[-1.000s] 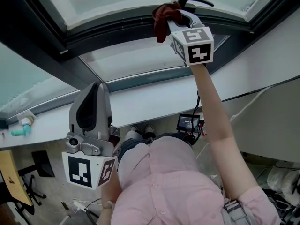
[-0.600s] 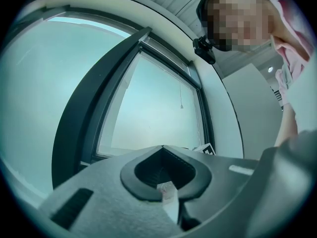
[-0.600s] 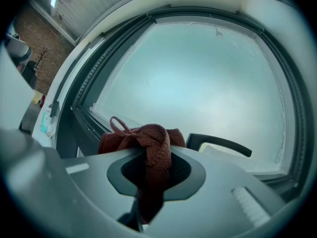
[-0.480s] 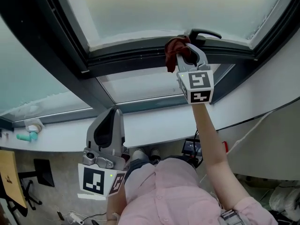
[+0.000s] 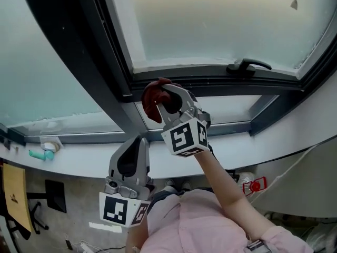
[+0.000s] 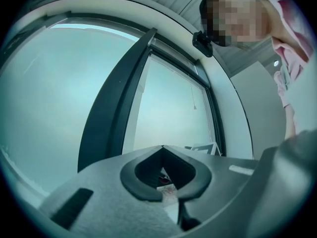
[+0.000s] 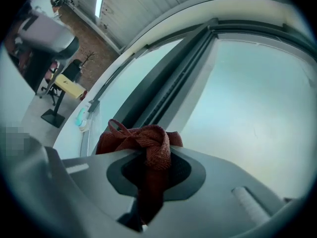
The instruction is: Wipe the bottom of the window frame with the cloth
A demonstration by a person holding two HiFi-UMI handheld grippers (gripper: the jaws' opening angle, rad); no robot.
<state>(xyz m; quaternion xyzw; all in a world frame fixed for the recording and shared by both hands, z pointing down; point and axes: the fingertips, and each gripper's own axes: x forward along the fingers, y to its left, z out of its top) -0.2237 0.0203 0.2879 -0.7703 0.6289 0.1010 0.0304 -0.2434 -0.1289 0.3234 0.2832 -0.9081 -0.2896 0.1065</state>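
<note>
My right gripper [image 5: 161,98] is shut on a bunched dark red cloth [image 5: 154,99], which it holds up by the left end of the dark bottom rail of the window frame [image 5: 210,83], close to the upright post [image 5: 105,67]. Whether the cloth touches the rail is unclear. In the right gripper view the cloth [image 7: 148,145] bulges out between the closed jaws of the right gripper [image 7: 154,155], with the frame running away behind it. My left gripper [image 5: 139,142] hangs lower, over the white sill, jaws shut and empty; in its own view the left gripper [image 6: 162,148] shows tips that meet.
A black window handle [image 5: 247,65] sits on the rail to the right. The white sill [image 5: 79,159] carries a teal object [image 5: 40,154] at far left. A blind cord [image 5: 295,3] hangs at top right. A yellow board [image 5: 12,191] stands on the floor below.
My right gripper has carried the cloth leftward along the bottom rail, from beside the handle to near the upright post. The head view has tipped up, and the left gripper stays low.
</note>
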